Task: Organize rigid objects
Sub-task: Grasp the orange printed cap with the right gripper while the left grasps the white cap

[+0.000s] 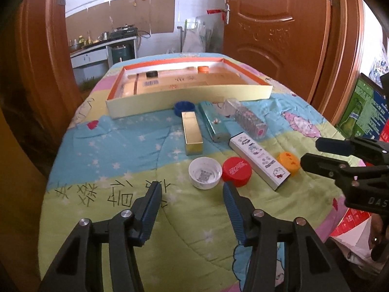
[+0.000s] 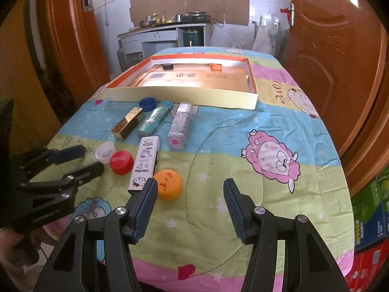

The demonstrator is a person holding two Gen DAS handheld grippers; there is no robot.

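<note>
Caps and small boxes, all rigid, lie loose on the quilted surface (image 2: pixel 243 126) just in front of the tray (image 2: pixel 184 95), the landmark here. Two caps, black (image 2: pixel 168 67) and orange (image 2: pixel 216 67), sit against the tray's far wall.

Left to right in front of the tray, right wrist view:
- white cap (image 2: pixel 105 152), mouth up, thin-walled, likely very light; take across the rim.
- gold box (image 2: pixel 127 123), glossy, probably slick; grip its long flat sides.
- red cap (image 2: pixel 121 162), touching or nearly touching the white one.
- blue cap (image 2: pixel 147 104), nearest the tray wall.
- teal box (image 2: pixel 153 119), then white cartoon box (image 2: pixel 145 166), stiff card, could dent under a hard squeeze.
- yellow-orange cap (image 2: pixel 167 184), closest to the viewer.
- clear patterned box (image 2: pixel 179 126), looks like hard plastic, smooth.

Left tongs (image 1: pixel 192 194) spread, nothing between them, hovering short of the white and red caps. Right tongs (image 2: pixel 190 194) spread, empty, beside the yellow-orange cap.

Room: padding is soft, so caps may tip when nudged. Quilt right of the clear box is bare. Tray wall is low but must be cleared; surface edges drop off on both sides.
</note>
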